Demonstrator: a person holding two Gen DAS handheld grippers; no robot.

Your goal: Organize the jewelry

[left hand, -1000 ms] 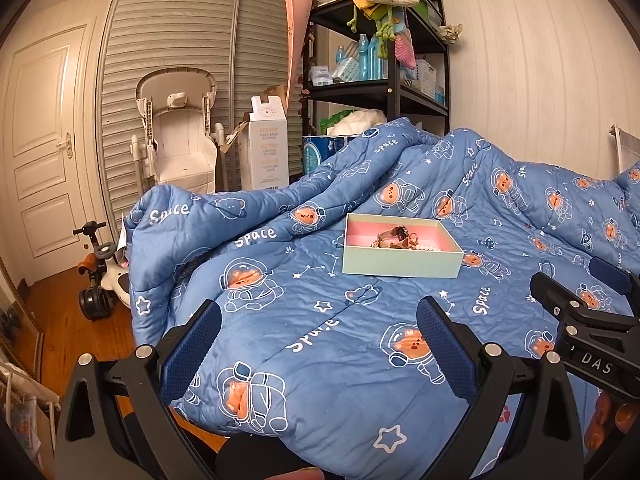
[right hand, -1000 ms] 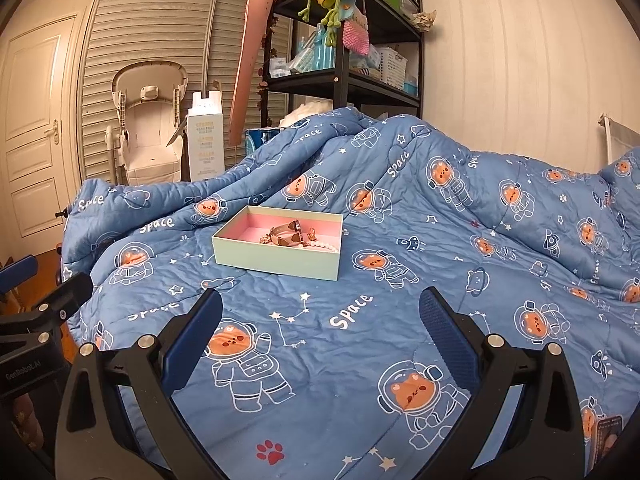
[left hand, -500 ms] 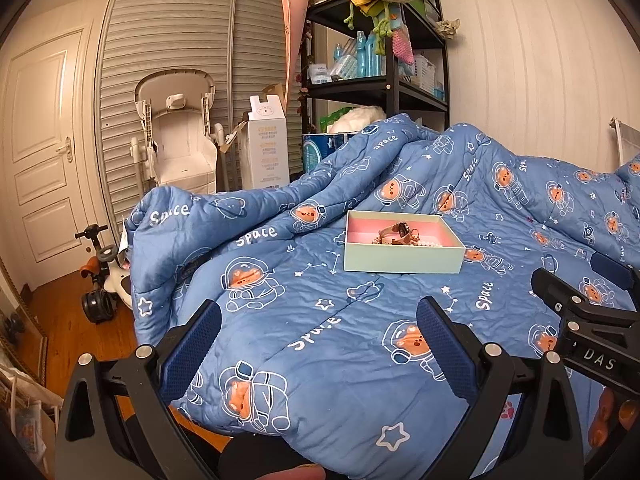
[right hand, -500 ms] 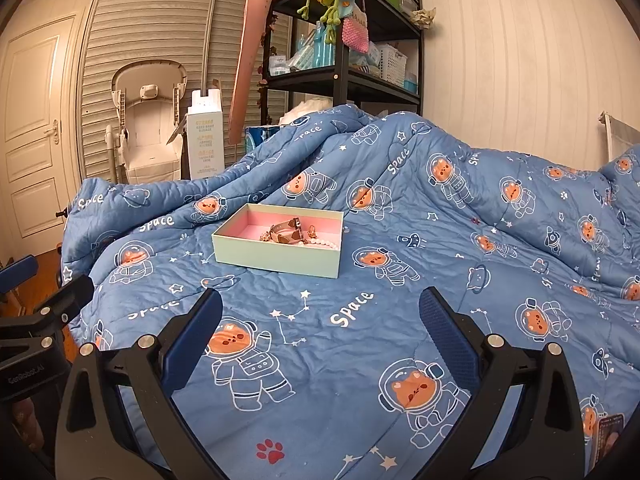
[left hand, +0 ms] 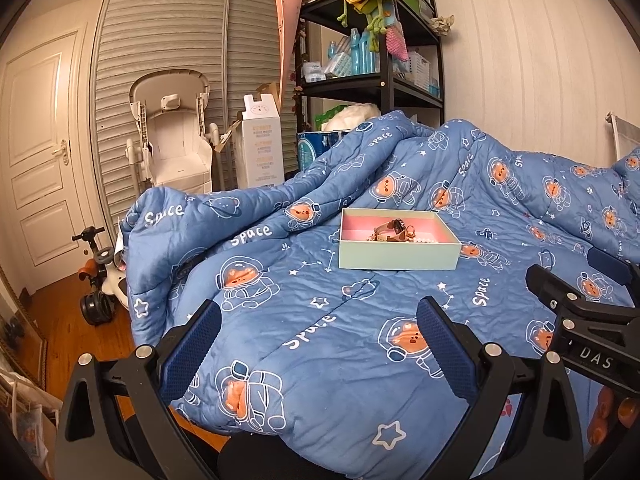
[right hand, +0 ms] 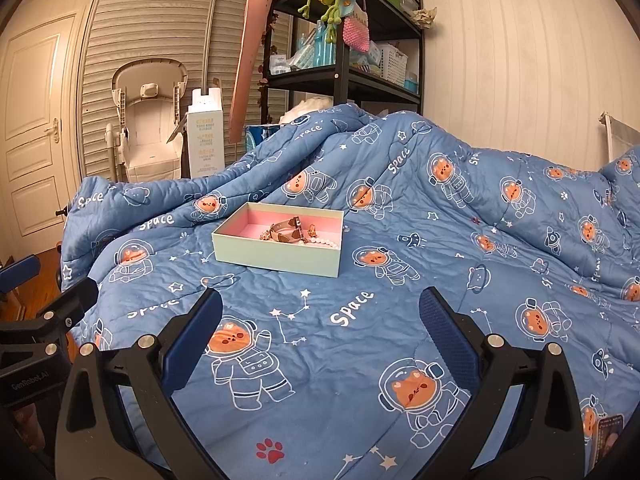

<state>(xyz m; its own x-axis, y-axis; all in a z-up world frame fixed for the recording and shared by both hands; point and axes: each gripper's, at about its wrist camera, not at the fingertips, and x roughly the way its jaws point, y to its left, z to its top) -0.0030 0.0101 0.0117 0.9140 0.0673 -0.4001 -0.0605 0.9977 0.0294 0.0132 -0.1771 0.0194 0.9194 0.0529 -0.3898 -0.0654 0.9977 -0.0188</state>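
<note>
We hold two grippers over the bed's quilt (left hand: 320, 344). The left gripper (left hand: 318, 326) and right gripper (right hand: 320, 314) both have their fingers spread wide, gripping nothing. One box (right hand: 276, 254) sits on the quilt, at 1 o'clock from the left, 11 o'clock from the right. Its jewelry (right hand: 290, 233) lies tangled; we cannot count the pieces.

A bedroom in warm light; a bed under a blue quilt (left hand: 320, 340) printed with astronaut bears; a black shelf unit (left hand: 384, 80) against a white panelled wall (left hand: 520, 80); slatted closet doors (left hand: 180, 32); a white door (left hand: 36, 140); wooden floor (left hand: 68, 320).
</note>
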